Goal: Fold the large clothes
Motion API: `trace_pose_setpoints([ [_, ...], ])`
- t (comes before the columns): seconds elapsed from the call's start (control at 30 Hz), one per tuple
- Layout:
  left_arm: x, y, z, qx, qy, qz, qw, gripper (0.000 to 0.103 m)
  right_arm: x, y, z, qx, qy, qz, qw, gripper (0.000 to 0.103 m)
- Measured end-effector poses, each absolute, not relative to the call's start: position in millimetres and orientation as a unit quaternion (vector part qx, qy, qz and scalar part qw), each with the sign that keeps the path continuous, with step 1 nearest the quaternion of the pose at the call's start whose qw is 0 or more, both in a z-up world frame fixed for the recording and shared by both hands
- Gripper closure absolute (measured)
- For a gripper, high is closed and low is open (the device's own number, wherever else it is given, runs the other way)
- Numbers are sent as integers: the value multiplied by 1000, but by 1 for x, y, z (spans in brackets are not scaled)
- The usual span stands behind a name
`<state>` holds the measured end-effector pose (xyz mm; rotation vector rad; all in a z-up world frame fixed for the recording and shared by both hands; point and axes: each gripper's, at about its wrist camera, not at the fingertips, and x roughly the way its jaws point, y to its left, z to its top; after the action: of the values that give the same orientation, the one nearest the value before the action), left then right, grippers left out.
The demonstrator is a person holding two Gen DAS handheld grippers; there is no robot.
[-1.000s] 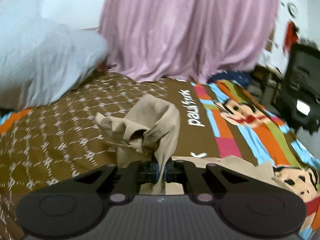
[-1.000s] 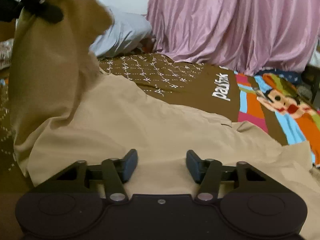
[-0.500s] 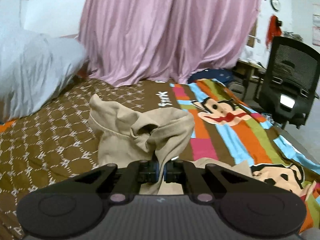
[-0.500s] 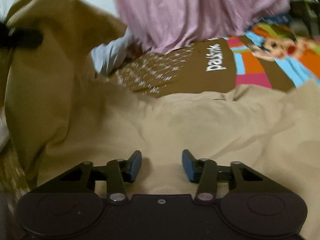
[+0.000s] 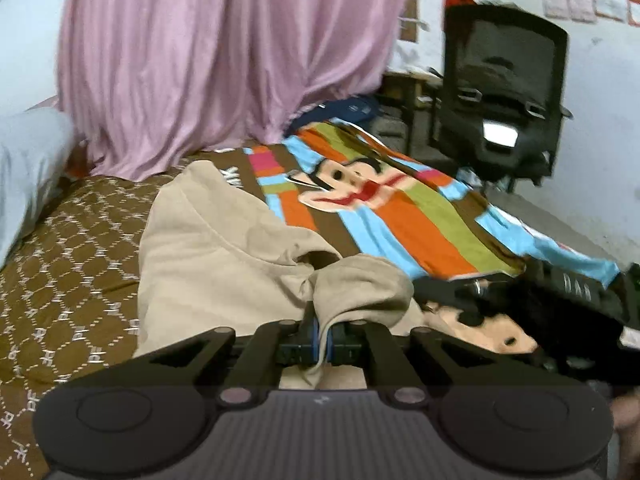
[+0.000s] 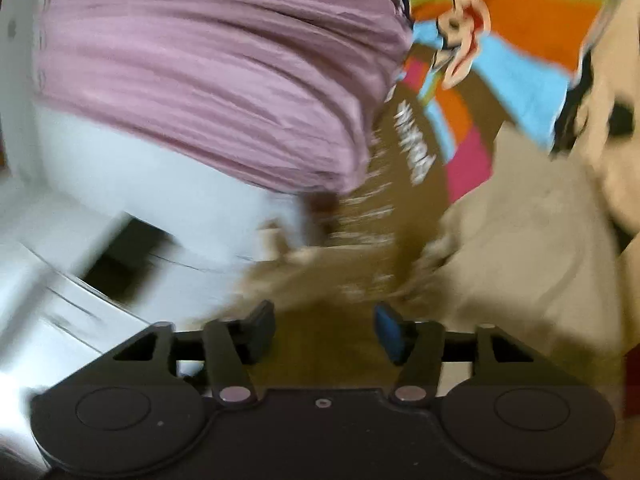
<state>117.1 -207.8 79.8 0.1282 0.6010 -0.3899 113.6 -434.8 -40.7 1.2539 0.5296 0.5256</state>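
A large beige garment point(image 5: 224, 264) lies on the bed in the left wrist view, spread ahead and to the left. My left gripper point(image 5: 322, 340) is shut on a bunched fold of the beige garment, which drapes over the fingertips. My right gripper point(image 5: 532, 308) shows as a dark blurred shape at the right. In the right wrist view my right gripper point(image 6: 324, 330) is open and empty, tilted, over the brown bedspread point(image 6: 320, 320). The beige garment point(image 6: 520, 248) lies to its right. This view is heavily blurred.
The bed has a brown patterned spread point(image 5: 68, 264) and a colourful cartoon cover point(image 5: 380, 208). A pink curtain point(image 5: 224, 52) hangs behind. A grey-white pillow point(image 5: 24, 168) is at the left. A black office chair point(image 5: 504, 92) stands at the right beyond the bed.
My left gripper swung right and lowered the garment, which now lies flatter on the bed. My right gripper left the garment and swung sharply left, tilted, toward the bed's edge.
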Motion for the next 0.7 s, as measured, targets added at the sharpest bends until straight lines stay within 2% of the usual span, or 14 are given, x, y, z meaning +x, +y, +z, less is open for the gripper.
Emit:
trace_pose_setpoints([
  [0.23, 95, -235, 67, 101, 291, -218, 926, 101, 123, -454, -56, 642, 234, 235, 691, 32],
  [0.43, 100, -225, 72, 60, 292, -196, 934, 101, 117, -448, -63, 643, 265, 220, 684, 32],
  [0.53, 103, -216, 75, 48, 292, -190, 936, 101, 120, -439, -74, 670, 281, 247, 641, 32],
  [0.63, 105, -216, 74, 49, 291, -190, 936, 101, 121, -435, -78, 684, 287, 255, 620, 25],
  [0.7, 102, -217, 73, 59, 290, -198, 934, 101, 119, -438, -79, 699, 271, 251, 612, 24],
])
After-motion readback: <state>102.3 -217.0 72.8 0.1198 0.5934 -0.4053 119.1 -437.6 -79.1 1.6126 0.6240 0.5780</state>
